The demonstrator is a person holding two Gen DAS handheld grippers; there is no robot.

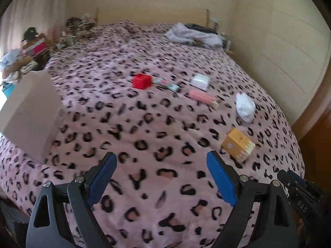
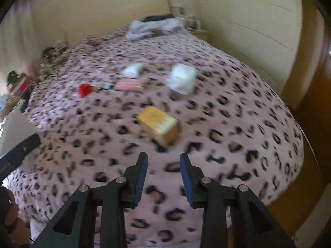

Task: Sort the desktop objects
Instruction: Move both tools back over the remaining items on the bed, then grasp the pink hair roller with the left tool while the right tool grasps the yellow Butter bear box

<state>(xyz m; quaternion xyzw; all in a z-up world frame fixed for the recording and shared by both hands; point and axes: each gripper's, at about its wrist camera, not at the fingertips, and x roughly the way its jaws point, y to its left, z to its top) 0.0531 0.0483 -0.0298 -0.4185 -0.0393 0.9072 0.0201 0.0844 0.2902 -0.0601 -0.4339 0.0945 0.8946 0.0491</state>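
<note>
The left claw (image 1: 161,165) stands wide and empty above the pink leopard-print bedspread (image 1: 144,124); the right claw (image 2: 163,161) is narrower, also empty, aimed at the yellow-orange cardboard carton (image 2: 158,125) just ahead of it. That carton lies to the right of the left claw. Beyond lie a crumpled white packet (image 1: 245,106), a pink tube (image 1: 202,97), a small white box (image 1: 199,81), a slim teal-and-pink packet (image 1: 166,83) and a red cube-shaped box (image 1: 141,81), loosely in a row. A large plain cardboard box (image 1: 29,111) sits at the left, likely the collecting place. The spread-out layout suits single picks.
</note>
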